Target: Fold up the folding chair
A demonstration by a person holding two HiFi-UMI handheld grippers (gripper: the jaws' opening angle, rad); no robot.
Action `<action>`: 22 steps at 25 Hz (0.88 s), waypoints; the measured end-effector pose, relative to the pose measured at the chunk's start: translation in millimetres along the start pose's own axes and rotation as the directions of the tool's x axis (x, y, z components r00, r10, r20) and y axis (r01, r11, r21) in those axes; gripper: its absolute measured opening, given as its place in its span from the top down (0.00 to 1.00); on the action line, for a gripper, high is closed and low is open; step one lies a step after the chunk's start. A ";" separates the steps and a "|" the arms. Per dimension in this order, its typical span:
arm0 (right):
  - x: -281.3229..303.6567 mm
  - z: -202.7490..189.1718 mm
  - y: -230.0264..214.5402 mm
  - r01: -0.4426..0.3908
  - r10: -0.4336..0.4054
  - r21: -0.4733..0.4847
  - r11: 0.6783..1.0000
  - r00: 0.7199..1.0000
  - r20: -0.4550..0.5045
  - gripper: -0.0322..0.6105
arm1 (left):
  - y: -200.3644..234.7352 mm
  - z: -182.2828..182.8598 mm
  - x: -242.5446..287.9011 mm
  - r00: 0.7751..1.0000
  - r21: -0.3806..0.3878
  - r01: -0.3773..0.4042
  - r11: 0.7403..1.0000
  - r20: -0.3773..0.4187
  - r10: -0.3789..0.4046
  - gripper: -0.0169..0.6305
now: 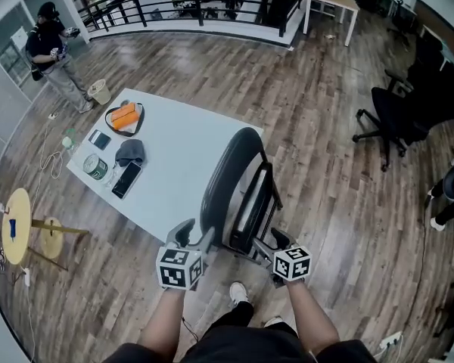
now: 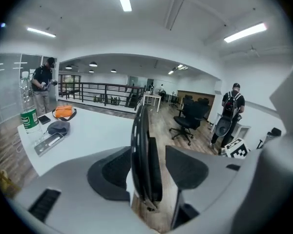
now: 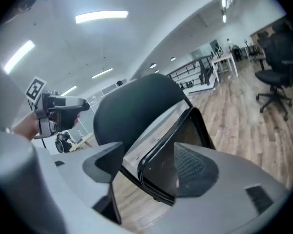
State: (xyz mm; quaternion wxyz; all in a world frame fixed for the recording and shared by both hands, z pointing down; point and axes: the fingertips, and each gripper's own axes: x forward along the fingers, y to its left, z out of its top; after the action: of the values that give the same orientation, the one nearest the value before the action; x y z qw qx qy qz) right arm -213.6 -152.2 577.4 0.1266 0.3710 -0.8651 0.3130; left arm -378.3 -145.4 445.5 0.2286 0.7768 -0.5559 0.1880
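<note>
The black folding chair (image 1: 231, 180) stands folded flat and upright beside the white table (image 1: 181, 142). My left gripper (image 1: 193, 237) is at its near edge, low on the backrest side. In the left gripper view the chair (image 2: 144, 150) shows edge-on between my open left gripper (image 2: 149, 172) fingers, with gaps on both sides. My right gripper (image 1: 276, 240) sits at the seat's lower corner. The right gripper view shows the seat's black frame (image 3: 158, 160) between the spread fingers of my right gripper (image 3: 149, 165), with floor visible beside the left pad.
The table carries an orange pouch (image 1: 123, 117), a grey cap (image 1: 130, 152), a can (image 1: 95, 166) and a phone (image 1: 127, 179). A black office chair (image 1: 393, 116) stands to the right. A person (image 1: 53, 51) stands far left; a round wooden stool (image 1: 17, 225) is at the left.
</note>
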 end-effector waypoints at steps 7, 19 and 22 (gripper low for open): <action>-171.7 7.2 11.7 0.296 -0.246 -0.225 0.928 0.943 0.224 0.77 | -129.9 -10.7 -32.5 0.981 0.013 0.099 0.995 0.164 -0.100 0.79; -412.5 -35.0 23.4 0.579 -0.464 -0.114 0.807 0.741 0.485 0.93 | -318.4 -78.5 -106.7 0.936 0.094 0.217 0.972 0.262 -0.235 0.97; -442.9 -47.2 28.8 0.609 -0.487 -0.108 0.786 0.717 0.499 0.93 | -346.6 -97.9 -124.8 0.931 0.107 0.239 0.965 0.256 -0.259 0.97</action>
State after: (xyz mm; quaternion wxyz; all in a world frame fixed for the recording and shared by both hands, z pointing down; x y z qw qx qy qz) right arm 71.8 142.2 401.0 0.0613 0.6532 -0.7531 0.0489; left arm -91.7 103.0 407.5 0.1443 0.8672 -0.4713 0.0711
